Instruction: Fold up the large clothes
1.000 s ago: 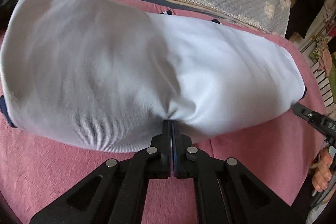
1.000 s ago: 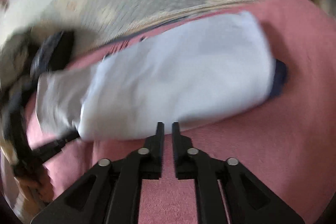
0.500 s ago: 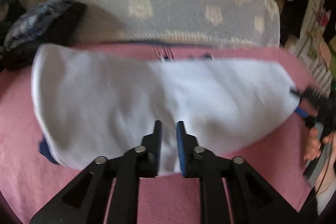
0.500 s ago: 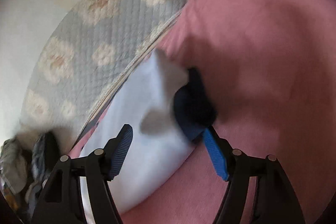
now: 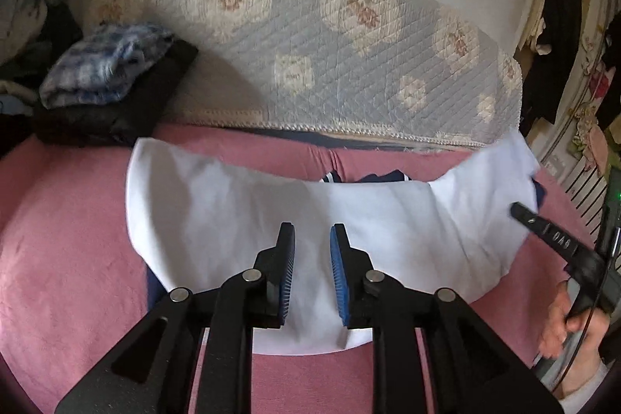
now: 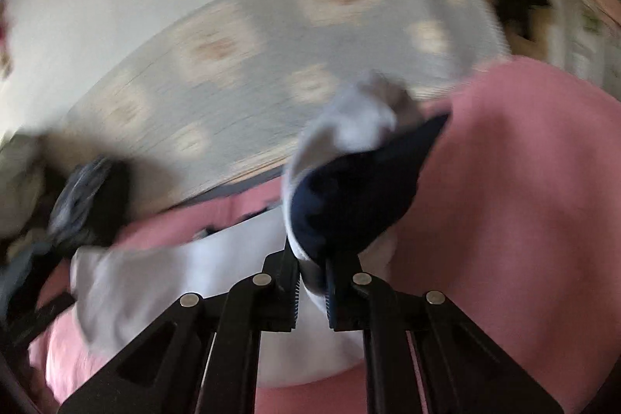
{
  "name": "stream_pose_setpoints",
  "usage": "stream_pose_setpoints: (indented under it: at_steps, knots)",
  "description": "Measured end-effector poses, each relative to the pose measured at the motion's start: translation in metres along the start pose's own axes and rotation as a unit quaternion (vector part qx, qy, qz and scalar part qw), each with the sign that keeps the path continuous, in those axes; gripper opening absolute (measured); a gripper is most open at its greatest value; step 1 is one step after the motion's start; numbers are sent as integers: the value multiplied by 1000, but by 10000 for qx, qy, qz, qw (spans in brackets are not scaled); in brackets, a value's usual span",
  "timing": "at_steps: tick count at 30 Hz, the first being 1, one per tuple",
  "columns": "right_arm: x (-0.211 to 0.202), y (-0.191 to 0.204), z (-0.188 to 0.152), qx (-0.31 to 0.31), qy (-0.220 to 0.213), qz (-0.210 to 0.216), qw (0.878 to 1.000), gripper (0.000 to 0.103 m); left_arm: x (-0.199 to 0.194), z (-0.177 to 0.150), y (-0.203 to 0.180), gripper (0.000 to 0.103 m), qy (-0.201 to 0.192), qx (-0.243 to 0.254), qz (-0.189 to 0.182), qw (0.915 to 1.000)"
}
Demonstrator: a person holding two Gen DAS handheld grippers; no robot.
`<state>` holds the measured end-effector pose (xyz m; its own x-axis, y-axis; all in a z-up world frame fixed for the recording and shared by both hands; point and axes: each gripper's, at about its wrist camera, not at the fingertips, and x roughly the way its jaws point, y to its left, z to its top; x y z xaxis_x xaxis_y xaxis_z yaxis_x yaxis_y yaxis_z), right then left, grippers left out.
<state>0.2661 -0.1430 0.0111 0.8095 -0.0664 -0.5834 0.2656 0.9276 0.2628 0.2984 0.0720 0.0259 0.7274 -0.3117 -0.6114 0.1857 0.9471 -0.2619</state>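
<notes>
At three o'clock, right gripper point(image 6: 311, 278) just clamped on shirt point(image 5: 240, 220) end; could slip if yanked. Left gripper point(image 5: 312, 270) agape, empty, over shirt.

shirt point(image 5: 240, 220) on blanket point(image 5: 62, 258), clothes pile point(image 5: 104, 80) behind-left

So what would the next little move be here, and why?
Probably the right gripper carries the sleeve end it pinches across onto the white shirt. Its jaws have just closed on the navy cuff, lifted off the pink cover, while the left gripper hangs open, holding nothing.
</notes>
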Motion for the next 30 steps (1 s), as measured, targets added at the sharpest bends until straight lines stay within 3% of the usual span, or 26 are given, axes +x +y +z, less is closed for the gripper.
stream_pose_setpoints:
  at_steps: [4,6,8,10,12,14,16,20,22,24,27,28,30]
  knots:
    - [31,40,-25,-209,687,306,9970,12,-3,-1,14,18,164,-406,-353,9984]
    - [50,50,-39,-367,1039,240,9936,12,4,-6,25,22,486,-785,-382,9950]
    - [63,53,-45,-403,1055,252,9933,12,15,-13,35,22,817,-1113,-509,9891]
    - [59,56,-44,-505,952,221,9939,13,17,-16,40,22,886,-1207,-513,9874]
    - [49,63,-46,-853,984,314,9910,22,14,-12,42,22,794,-1128,-431,9895]
    - [36,63,-54,-1127,1114,733,9846,51,9,-7,42,22,672,-1032,-336,9918]
    - [22,64,-57,-1265,1154,982,9803,57,5,-1,44,22,555,-970,-263,9934]
    - [-4,56,-42,-1118,819,1072,9845,57,-6,8,48,26,293,-822,-43,9962]
    - [-10,53,-22,-986,379,891,9904,57,-12,9,46,31,173,-643,109,9977]
    - [-3,51,4,-957,75,451,9944,57,-13,9,43,43,97,-495,240,9984]
    - [25,55,26,-1026,364,373,9934,57,-10,8,45,47,95,-486,509,9975]
    - [42,58,29,-1068,648,469,9911,57,-9,9,46,50,72,-479,788,9957]
    - [64,63,24,-1211,1013,500,9862,57,-8,15,53,66,48,-286,1431,9893]
